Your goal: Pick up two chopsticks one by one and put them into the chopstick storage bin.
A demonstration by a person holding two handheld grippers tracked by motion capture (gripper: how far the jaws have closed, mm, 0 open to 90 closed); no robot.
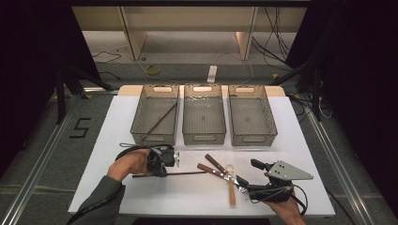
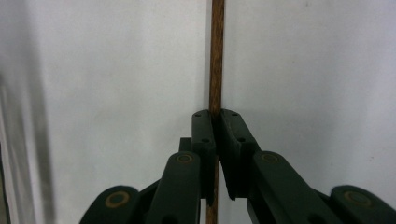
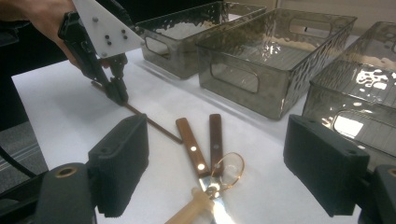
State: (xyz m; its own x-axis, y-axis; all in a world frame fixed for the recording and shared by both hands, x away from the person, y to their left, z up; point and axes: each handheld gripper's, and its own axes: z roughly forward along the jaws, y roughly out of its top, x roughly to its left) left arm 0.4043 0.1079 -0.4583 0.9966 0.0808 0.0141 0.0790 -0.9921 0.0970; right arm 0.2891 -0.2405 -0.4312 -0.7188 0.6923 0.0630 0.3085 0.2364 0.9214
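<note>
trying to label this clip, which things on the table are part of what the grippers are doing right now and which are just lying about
In the job:
- left gripper, shut on the brown stick
- left basket, already holding a similar stick

Lying about for now:
- two wood-handled utensils
- pale-handled spoon
- middle basket and right basket
- right gripper, open, holding nothing

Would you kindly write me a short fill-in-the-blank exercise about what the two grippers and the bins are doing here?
1. The left gripper has its jaws shut on a thin brown ____.
2. The right gripper has its jaws ____, with nothing between them.
3. Behind the cutlery stand ____ grey bins.
4. One stick already lies in the ____ bin, as seen in the high view.

Missing words: stick; open; three; left
</note>
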